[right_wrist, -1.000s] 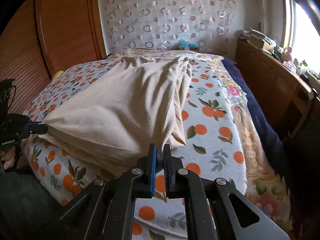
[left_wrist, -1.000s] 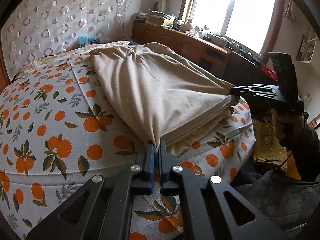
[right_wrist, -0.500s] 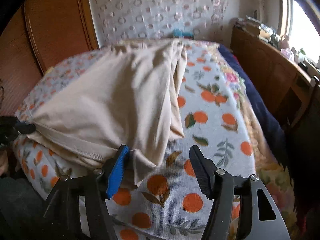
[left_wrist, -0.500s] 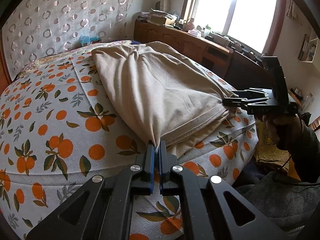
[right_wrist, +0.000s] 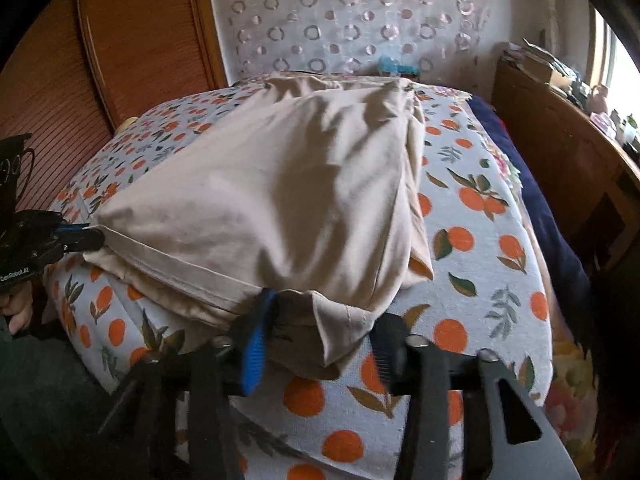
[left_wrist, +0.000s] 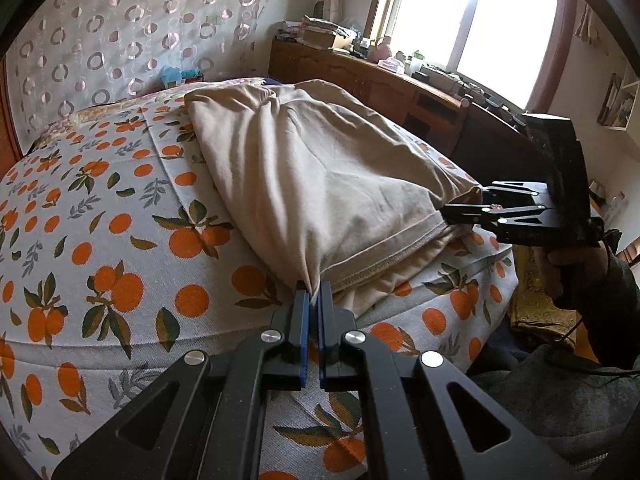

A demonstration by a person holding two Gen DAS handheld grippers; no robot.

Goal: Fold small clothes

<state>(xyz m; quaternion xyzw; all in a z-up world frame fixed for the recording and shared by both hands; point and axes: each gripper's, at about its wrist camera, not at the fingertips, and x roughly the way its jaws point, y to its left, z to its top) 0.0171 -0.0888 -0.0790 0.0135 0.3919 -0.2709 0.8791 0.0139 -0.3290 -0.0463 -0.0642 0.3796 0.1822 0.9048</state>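
Note:
A beige garment (left_wrist: 320, 184) lies folded over on the orange-print bed sheet (left_wrist: 100, 240), its hem toward me. My left gripper (left_wrist: 314, 296) is shut on the near left hem corner and also shows at the left edge of the right wrist view (right_wrist: 90, 236). My right gripper (right_wrist: 320, 340) straddles the other hem corner of the garment (right_wrist: 280, 200). Its jaws are closing with the fabric between them. The blue pad (right_wrist: 254, 344) touches the cloth and the other finger stands apart. In the left wrist view the right gripper (left_wrist: 464, 204) sits at that corner.
A hand (left_wrist: 572, 272) holds the right gripper off the bed's side. A wooden cabinet (left_wrist: 360, 80) with clutter runs under the window. A wooden wardrobe (right_wrist: 140, 40) stands left of the bed. A dark blue blanket (right_wrist: 552, 232) lies along the bed's right edge.
The right gripper, shut on the corner a second ago, opened wide and let it go, shifted slightly forward and down, and has narrowed around the corner again. The left gripper has kept still.

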